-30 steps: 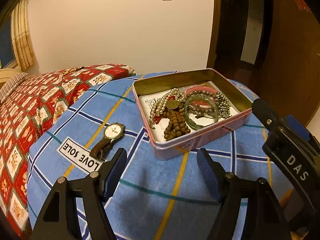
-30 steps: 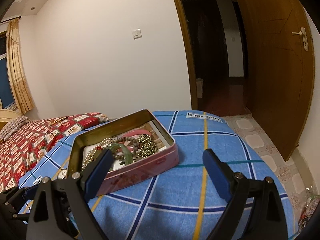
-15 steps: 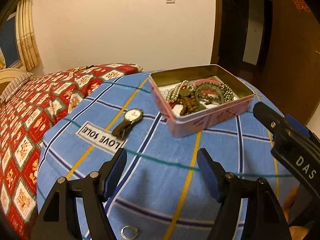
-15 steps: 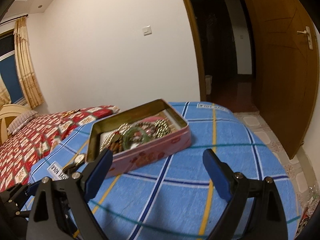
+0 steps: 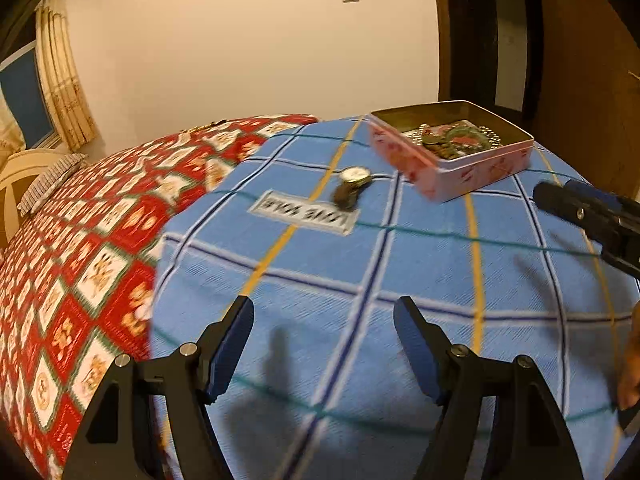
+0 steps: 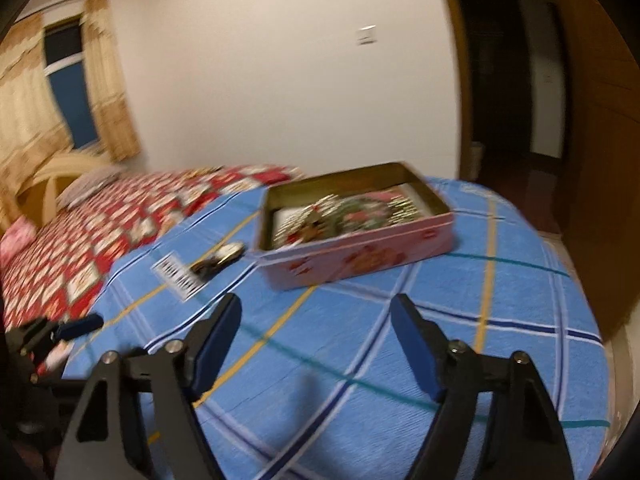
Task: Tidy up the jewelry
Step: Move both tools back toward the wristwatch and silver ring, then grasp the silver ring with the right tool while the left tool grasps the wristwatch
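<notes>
A pink tin box [image 5: 480,168] full of bracelets and bead strings [image 5: 452,142] stands on the blue checked cloth, far ahead of my left gripper [image 5: 324,332], which is open and empty. A wristwatch [image 5: 352,186] lies on the cloth left of the box. In the right wrist view the box [image 6: 360,256] is ahead of my open, empty right gripper [image 6: 316,328], with the watch [image 6: 220,258] to its left. The right gripper's fingertips [image 5: 560,200] show at the right edge of the left wrist view.
A white "LOVE SOLE" label [image 5: 304,212] is sewn on the cloth near the watch. A red patterned bedspread [image 5: 80,240] lies to the left, with a headboard and curtains behind. A wooden door [image 6: 600,160] and a dark doorway are to the right.
Both grippers have pulled back and away from the tin box, which now looks smaller and farther. The views have swung left. Both grippers stay open.
</notes>
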Tool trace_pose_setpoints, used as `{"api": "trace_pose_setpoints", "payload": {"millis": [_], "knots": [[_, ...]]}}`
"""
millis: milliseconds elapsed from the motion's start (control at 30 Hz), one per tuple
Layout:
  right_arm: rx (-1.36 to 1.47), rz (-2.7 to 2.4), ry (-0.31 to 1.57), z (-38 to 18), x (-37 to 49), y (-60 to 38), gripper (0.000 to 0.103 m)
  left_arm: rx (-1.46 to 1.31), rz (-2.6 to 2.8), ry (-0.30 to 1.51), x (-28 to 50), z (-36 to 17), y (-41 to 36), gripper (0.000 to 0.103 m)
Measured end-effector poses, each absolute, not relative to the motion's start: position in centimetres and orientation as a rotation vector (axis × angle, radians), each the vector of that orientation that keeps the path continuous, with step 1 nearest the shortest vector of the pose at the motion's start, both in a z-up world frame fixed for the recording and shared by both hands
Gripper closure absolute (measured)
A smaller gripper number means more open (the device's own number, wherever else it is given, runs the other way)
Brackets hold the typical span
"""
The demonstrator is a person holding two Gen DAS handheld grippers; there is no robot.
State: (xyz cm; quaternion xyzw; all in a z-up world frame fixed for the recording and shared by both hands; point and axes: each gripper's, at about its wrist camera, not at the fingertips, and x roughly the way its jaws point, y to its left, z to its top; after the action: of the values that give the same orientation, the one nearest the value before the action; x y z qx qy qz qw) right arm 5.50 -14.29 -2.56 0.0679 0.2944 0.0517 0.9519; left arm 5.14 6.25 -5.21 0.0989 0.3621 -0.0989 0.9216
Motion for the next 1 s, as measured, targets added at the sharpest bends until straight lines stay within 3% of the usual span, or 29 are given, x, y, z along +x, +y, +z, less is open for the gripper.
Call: {"api": "trace_pose_setpoints", "payload": {"millis": [200,433,667,800,1000], "knots": [[0.084,0.3,0.718,-3.9,5.6,-10.4,0.039,0.189,-0.245,0.711,3.8,-5.0,9.4,0.03],[0.001,0.441,0.786,-4.7,5.3,-6.3,0.042,0.163,-0.195,0.742,4.3,-6.0,10.7,0.03],[-0.129,0.538,0.931,-7.1,6.5,-1.5,0.058,0.148,-0.186,0.724,4.3,-5.5,11.2,0.03],[-0.151,0.55,0.93,-7.3,6.5,-0.9,0.062,0.139,-0.182,0.725,4.4,-5.5,11.5,0.03],[-0.172,0.532,0.924,-7.4,6.4,-1.0,0.078,0.134,-0.173,0.728,4.5,-5.5,11.7,0.03]]}}
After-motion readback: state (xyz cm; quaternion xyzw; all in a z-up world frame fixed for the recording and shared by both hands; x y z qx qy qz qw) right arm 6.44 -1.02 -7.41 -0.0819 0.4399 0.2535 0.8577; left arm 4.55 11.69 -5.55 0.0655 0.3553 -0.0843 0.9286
